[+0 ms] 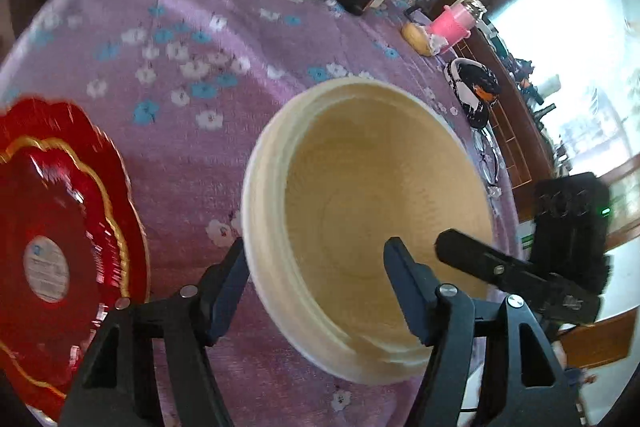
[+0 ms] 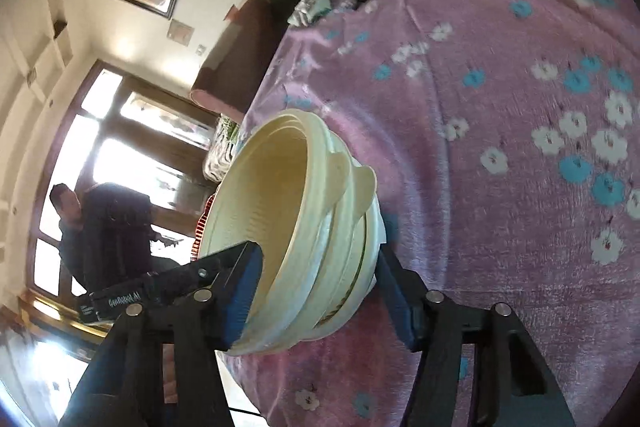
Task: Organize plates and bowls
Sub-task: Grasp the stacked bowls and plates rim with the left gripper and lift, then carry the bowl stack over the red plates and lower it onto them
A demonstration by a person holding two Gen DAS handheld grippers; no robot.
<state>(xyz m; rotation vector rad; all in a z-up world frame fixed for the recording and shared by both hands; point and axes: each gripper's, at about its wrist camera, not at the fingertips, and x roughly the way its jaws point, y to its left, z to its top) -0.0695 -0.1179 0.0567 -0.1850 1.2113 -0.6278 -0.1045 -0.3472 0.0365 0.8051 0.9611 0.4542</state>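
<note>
Red plate (image 1: pixel 60 227) flat on purple tablecloth (image 1: pixel 180 39), far left. Left gripper (image 1: pixel 320 283) wide, its fingers straddling cream bowl's (image 1: pixel 360 219) near wall, bowl empty. Right gripper (image 2: pixel 320 287) clamps nested bowl stack (image 2: pixel 296 227), tilted above cloth, nothing inside.
</note>
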